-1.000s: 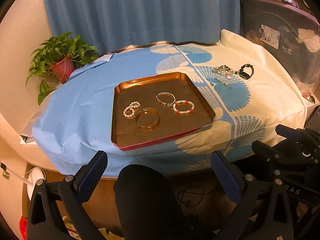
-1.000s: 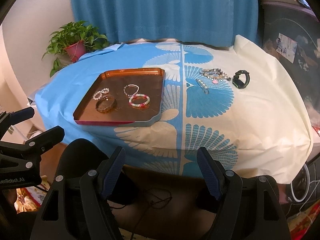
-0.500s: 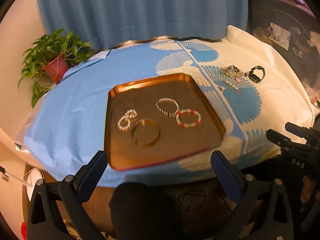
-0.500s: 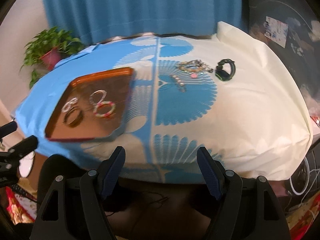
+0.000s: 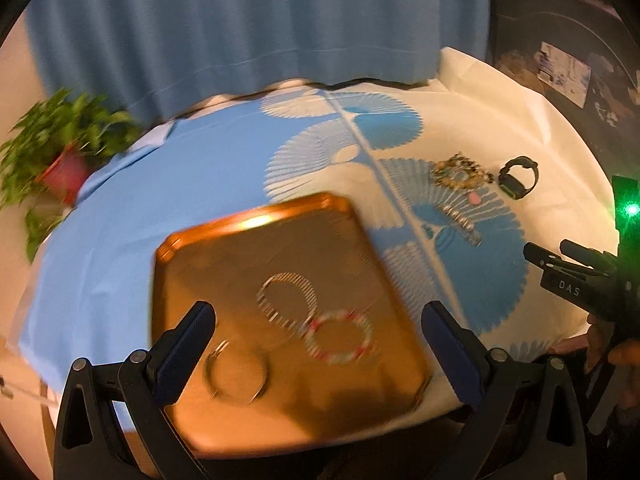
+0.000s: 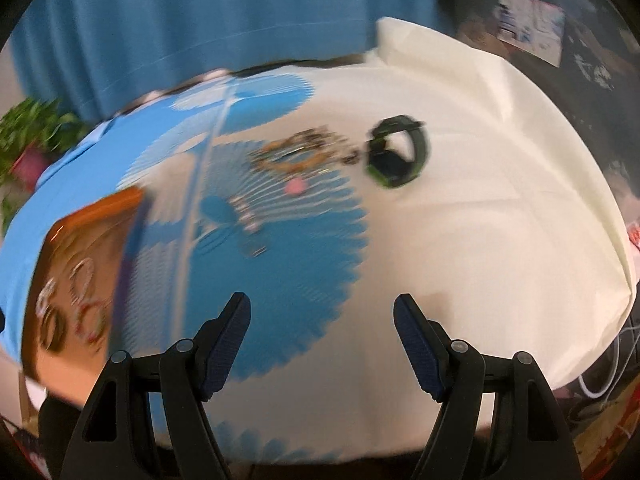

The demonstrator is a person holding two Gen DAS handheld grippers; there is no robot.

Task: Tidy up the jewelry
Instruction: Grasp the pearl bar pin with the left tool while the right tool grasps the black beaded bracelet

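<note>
A copper tray (image 5: 248, 232) lies on the blue-and-cream cloth and holds a gold bangle (image 5: 236, 374), a beaded bracelet (image 5: 286, 294) and a red-and-white bracelet (image 5: 340, 336). My left gripper (image 5: 318, 340) is open and empty above the tray's near half. Loose jewelry (image 6: 296, 152), a small chain (image 6: 246, 216) and a black watch (image 6: 398, 156) lie on the cloth to the right. My right gripper (image 6: 322, 336) is open and empty over the cloth, short of that pile. The tray shows at the left of the right wrist view (image 6: 92, 216).
A potted plant (image 5: 60, 152) stands at the table's far left. A blue curtain (image 5: 256, 24) hangs behind the table. The right gripper's body (image 5: 580, 280) shows at the right edge of the left wrist view. Cables (image 6: 612, 364) lie on the floor beyond the table's right edge.
Both grippers have moved forward and over the table. The left one is now above the tray, the right one has swung towards the loose jewelry. Both stay open.
</note>
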